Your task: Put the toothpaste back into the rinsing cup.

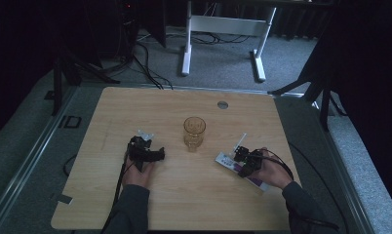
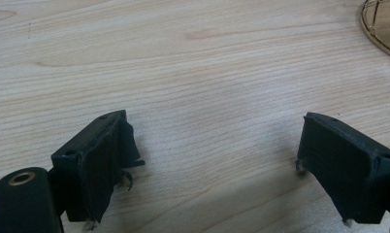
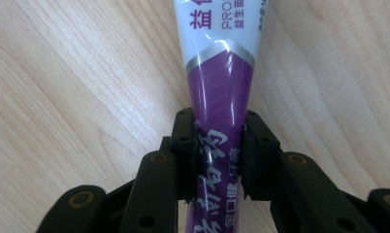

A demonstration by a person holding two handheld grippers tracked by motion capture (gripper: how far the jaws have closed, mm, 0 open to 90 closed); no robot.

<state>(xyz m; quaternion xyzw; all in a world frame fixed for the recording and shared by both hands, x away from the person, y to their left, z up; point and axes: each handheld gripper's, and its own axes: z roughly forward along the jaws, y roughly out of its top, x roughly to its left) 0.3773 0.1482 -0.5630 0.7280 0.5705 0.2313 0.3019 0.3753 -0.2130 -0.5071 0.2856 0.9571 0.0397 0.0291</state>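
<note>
Right gripper (image 3: pixel 218 160) pinches tube (image 3: pixel 221 73) (purple-white) — lengthwise, pointing away.

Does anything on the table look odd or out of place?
Nothing much. The glass stands upright, nothing spilled. The tube is pinched in the right gripper; the left gripper is open over bare wood.

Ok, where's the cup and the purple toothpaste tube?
cup (image 1: pixel 194 132): high view, on its amber side wall.
toothpaste tube (image 3: pixel 221 82): right gripper view, on the purple part just above the jaws.
</note>
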